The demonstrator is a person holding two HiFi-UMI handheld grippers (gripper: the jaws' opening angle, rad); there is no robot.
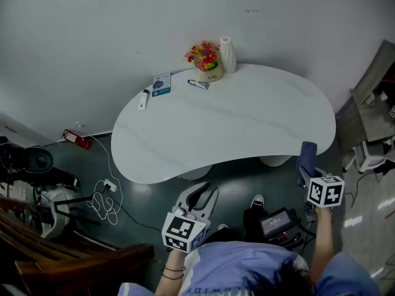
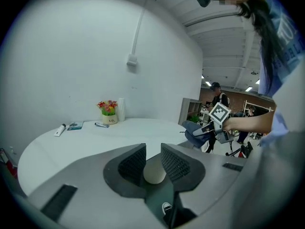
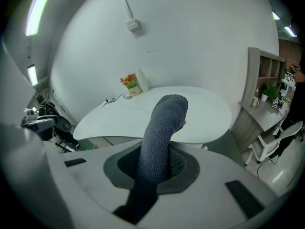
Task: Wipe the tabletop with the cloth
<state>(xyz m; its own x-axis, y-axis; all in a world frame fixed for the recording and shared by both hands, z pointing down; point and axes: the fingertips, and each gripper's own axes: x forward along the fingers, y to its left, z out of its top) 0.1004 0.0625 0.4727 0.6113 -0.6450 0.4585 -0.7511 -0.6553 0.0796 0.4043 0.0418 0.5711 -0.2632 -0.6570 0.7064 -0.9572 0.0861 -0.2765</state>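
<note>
Right now we see both hand-held grippers off the near side of the white kidney-shaped tabletop [image 1: 247, 122], neither over it.

The right gripper [image 1: 307, 165] is clamped on the dark blue-grey knitted cloth [image 3: 161, 128]. The cloth runs up between the jaws and sticks out past them, its tip bent forward. In the head view the cloth [image 1: 308, 150] sits right at the near right edge of the tabletop; we cannot tell if it touches the top.

The left gripper [image 2: 153, 152] has its jaws a narrow gap apart with nothing clamped. A pale rounded shape shows through the gap, beyond the jaws; we cannot tell what it is. In the head view it sits low and left of centre, over the dark floor, pointing toward the table's front edge.

Along the far edge of the tabletop we see:
- a small flower pot [image 1: 205, 59]
- a white cylinder [image 1: 228, 54] just beside it on the right
- a small tube [image 1: 198, 84] in front of the pot
- a teal-and-white packet [image 1: 162, 84] to the left
- a white pen-like item [image 1: 144, 98] further left

A white cable [image 1: 105, 202] lies coiled on the floor, left of the table.
</note>
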